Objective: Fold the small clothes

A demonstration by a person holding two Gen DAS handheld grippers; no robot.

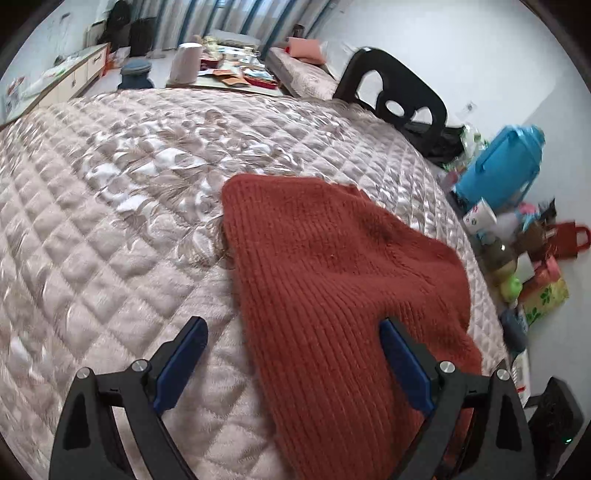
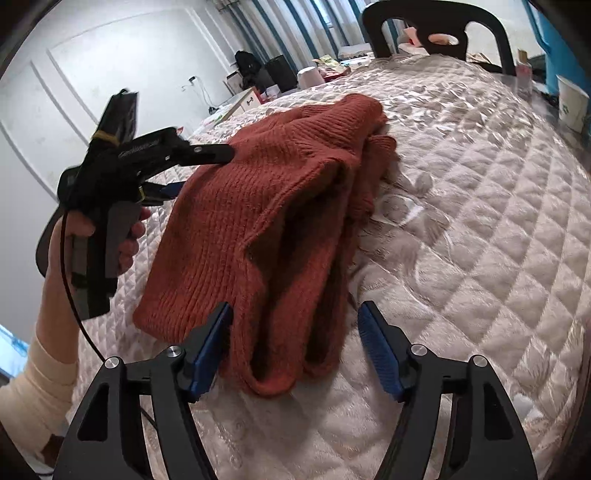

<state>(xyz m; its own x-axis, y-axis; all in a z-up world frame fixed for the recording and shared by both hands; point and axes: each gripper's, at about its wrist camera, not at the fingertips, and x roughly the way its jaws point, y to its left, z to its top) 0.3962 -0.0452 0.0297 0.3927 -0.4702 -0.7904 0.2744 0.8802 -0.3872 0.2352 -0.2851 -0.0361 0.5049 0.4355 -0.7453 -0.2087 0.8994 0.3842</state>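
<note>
A quilted beige bedspread point(image 1: 110, 221) fills both views, its diamond stitching running out to a curved edge on the right of the left wrist view, where the floor beyond is crowded with bags, bottles and a blue plastic container point(image 1: 502, 166). To the left of the garment the quilt lies broad and bare — the widest free stretch for moving. A black plastic chair point(image 1: 391, 92) stands at the far edge of the bed, and its back point(image 2: 436, 26) also rises behind the quilt in the right wrist view.

On the quilt rests a rust-red knitted sweater point(image 2: 280, 206), folded over into thick layers, its rolled near edge pointing at the right gripper point(image 2: 295, 343) and its far end bunched toward the chair. In the left wrist view the same knit point(image 1: 332, 277) spreads flat, its right side close to the bed's edge.

The right gripper's blue-padded jaws stand wide apart; the left pad is just beside the knit and the fold's near end lies between them, unclamped. The left gripper point(image 1: 291, 358) is likewise spread wide, its right finger over the knit and its left over bare quilt. Seen from the right wrist, a hand point(image 2: 125, 236) holds that tool's grip at the sweater's left edge.
</note>
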